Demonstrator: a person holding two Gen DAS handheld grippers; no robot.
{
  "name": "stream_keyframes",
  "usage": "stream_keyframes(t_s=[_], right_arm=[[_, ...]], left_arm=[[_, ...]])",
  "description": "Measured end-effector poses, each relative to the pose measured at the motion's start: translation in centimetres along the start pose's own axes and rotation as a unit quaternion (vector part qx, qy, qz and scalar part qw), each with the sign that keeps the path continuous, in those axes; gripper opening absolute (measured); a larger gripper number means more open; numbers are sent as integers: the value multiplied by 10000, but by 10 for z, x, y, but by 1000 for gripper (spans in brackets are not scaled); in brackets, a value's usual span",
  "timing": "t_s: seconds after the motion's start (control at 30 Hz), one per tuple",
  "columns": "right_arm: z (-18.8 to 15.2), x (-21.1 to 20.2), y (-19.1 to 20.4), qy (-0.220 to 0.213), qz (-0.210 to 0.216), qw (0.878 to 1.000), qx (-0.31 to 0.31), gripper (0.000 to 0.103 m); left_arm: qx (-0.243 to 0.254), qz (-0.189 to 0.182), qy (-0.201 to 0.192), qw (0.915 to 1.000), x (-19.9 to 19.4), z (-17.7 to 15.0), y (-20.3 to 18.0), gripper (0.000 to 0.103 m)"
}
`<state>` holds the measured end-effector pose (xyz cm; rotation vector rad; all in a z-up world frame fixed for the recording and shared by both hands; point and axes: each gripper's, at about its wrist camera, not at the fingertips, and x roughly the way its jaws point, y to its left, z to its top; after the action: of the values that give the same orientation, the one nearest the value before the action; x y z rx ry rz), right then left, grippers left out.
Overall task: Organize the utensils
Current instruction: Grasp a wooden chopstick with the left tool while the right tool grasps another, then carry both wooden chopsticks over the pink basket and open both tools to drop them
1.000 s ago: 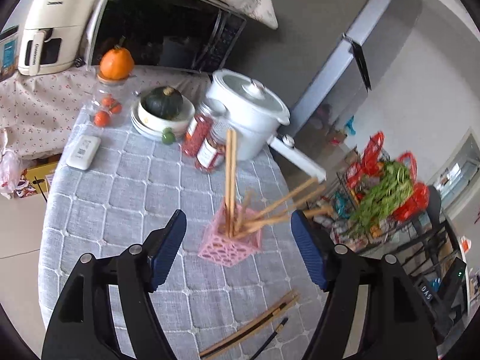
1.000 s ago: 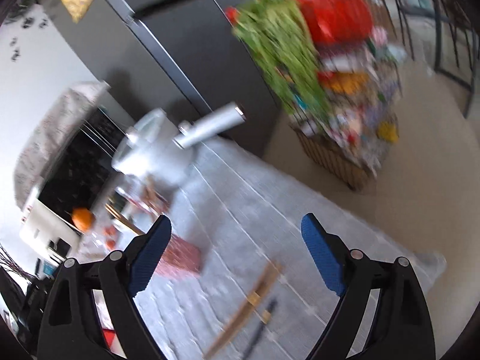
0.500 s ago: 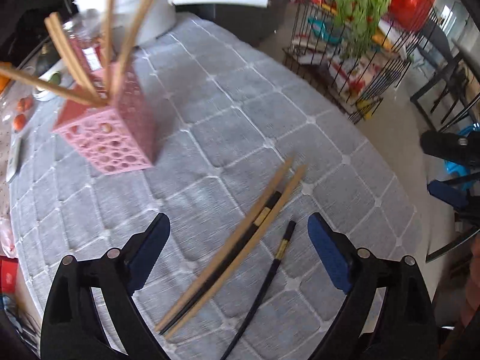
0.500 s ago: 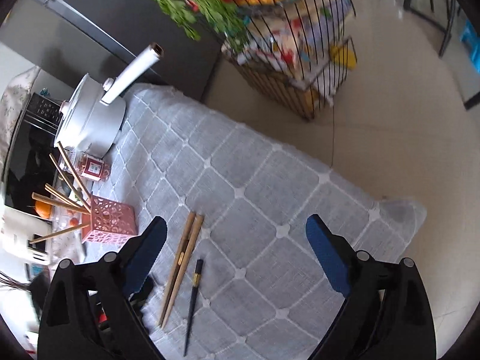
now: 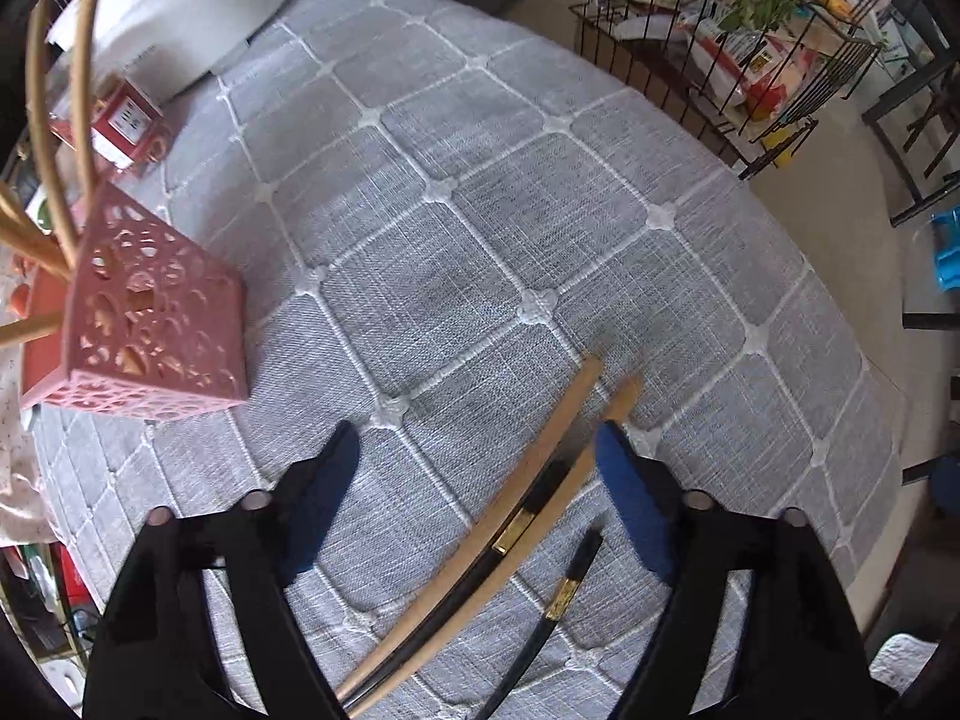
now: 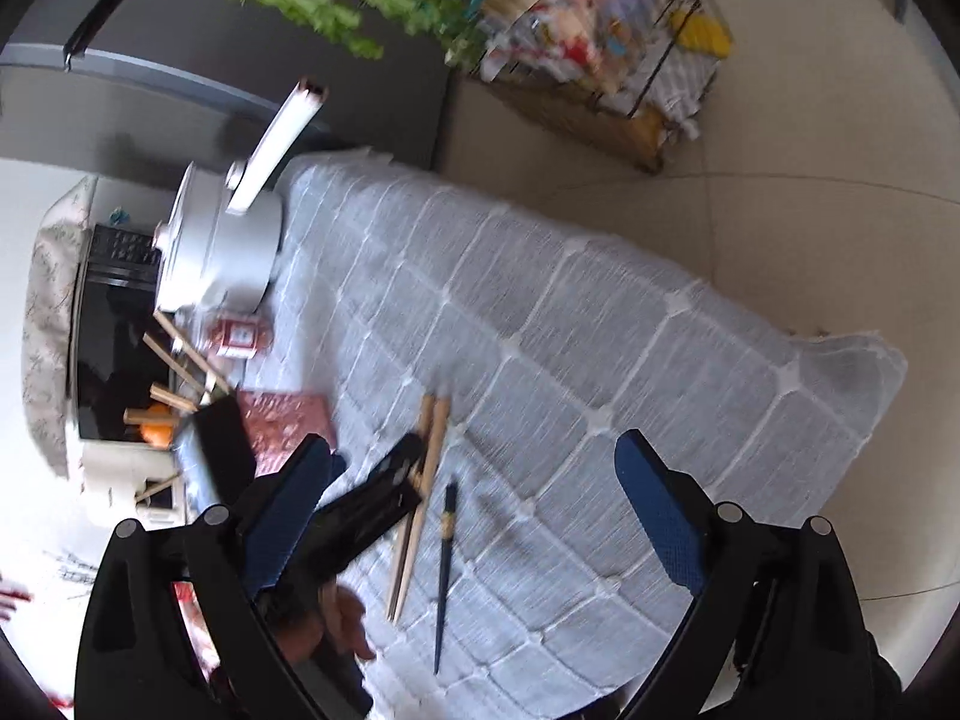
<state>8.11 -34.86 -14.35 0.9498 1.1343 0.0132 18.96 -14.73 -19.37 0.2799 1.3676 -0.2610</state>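
Grey quilted cloth (image 5: 540, 198) covers the surface, white stitched grid. Left hand-held gripper (image 5: 477, 456) is low over it, blue pads spread wide, nothing between them gripped. Two wooden chopsticks (image 5: 540, 462) lie flat on the cloth, running from 7 o'clock toward 1 o'clock in the left wrist view; their far tips sit just beside the right-side pad (image 5: 630, 504), whether touching I cannot tell. A black chopstick with a gold band (image 5: 510, 531) is wedged between the wooden pair. Second black chopstick (image 5: 561, 591) lies apart, just at their 4 o'clock, parallel.

Pink perforated holder (image 5: 156, 324) stands at 9 o'clock of frame, well apart from the loose sticks, with several wooden chopsticks (image 5: 78, 120) leaning out of it. Behind it at 11 o'clock: small red jar (image 5: 123, 120), then white pot (image 5: 180, 6).

Right hand-held gripper (image 6: 474, 480) is higher up, fingers spread, holding nothing. From its view (blurred) the left tool (image 6: 384, 492) shows over the near end of the wooden pair (image 6: 420, 492), lone black stick (image 6: 445, 564) at their 4 o'clock. Pot's long white handle (image 6: 282, 138) points to 1 o'clock. Wire rack with greens (image 6: 600, 30) stands on the floor off the surface edge.
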Motion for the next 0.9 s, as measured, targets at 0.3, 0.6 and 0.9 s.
stream_keyframes(t_s=[0.3, 0.6, 0.9], right_arm=[[-1, 2, 4, 118, 16, 9999, -78, 93], [2, 3, 2, -29, -95, 9999, 48, 93], [-17, 47, 45, -26, -893, 9923, -858, 92]], left_arm=[[311, -23, 174, 9994, 6, 9, -11, 48], [582, -74, -128, 9982, 11, -4, -20, 11], [-368, -544, -1628, 9845, -70, -70, 53, 6]])
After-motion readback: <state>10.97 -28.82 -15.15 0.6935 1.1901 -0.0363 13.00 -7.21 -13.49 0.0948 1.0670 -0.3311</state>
